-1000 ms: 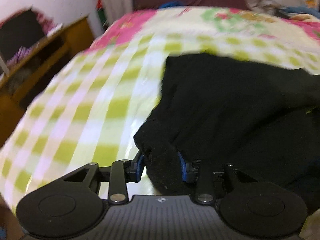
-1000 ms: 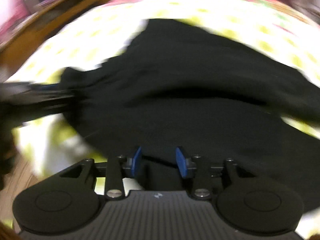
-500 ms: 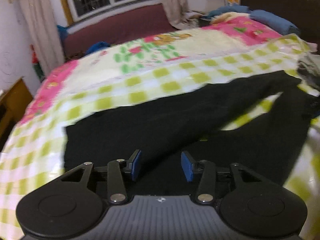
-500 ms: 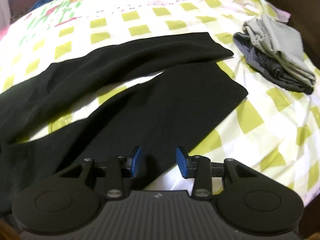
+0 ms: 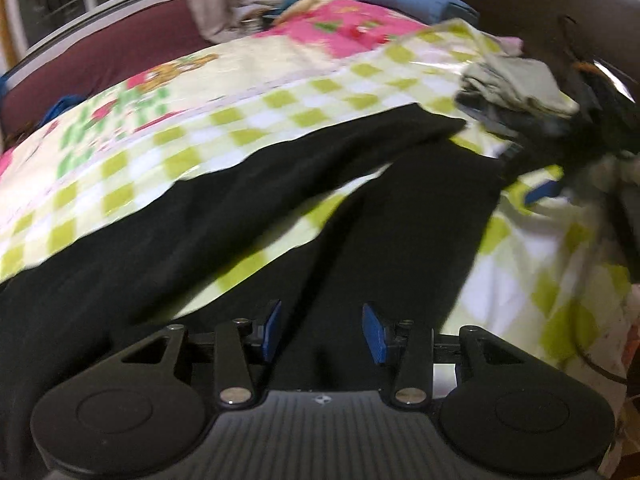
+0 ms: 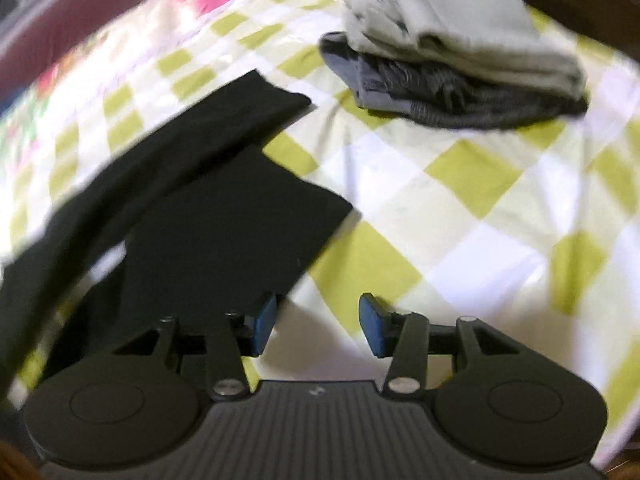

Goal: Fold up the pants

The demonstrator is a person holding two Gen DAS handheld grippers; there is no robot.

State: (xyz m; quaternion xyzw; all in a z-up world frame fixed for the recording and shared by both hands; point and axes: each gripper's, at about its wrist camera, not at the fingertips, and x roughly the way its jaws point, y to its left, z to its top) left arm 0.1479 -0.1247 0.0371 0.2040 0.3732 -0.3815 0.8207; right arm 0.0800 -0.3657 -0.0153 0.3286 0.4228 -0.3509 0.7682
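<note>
Bed: a sheet (image 5: 360,92) of green and white checks covers the near part, with a pink and cream flowered spread (image 5: 248,60) beyond it.
Pants: black pants (image 5: 248,216) lie flat across the checked sheet, their two legs running away toward the far right and parting in a narrow V that shows sheet between them.
Near leg: its cut end (image 6: 256,216) lies just ahead and to the left of the right tool.
Far leg: its end (image 6: 272,98) stops a little short of the stacked clothes.
Folded clothes: a pale grey piece (image 6: 452,20) sits on a darker grey one (image 6: 440,100), well past the leg ends.
Left gripper (image 5: 321,330): hovers over the near leg, blue pads spread, black cloth seen behind the gap but nothing pinched.
Right gripper (image 6: 317,324): held over bare sheet just right of the near leg's edge; its jaws are opening and nothing is between them.
Also in view: the right tool's blue pad (image 5: 544,191) shows dimly at the far right in the left view, beyond the pants.
</note>
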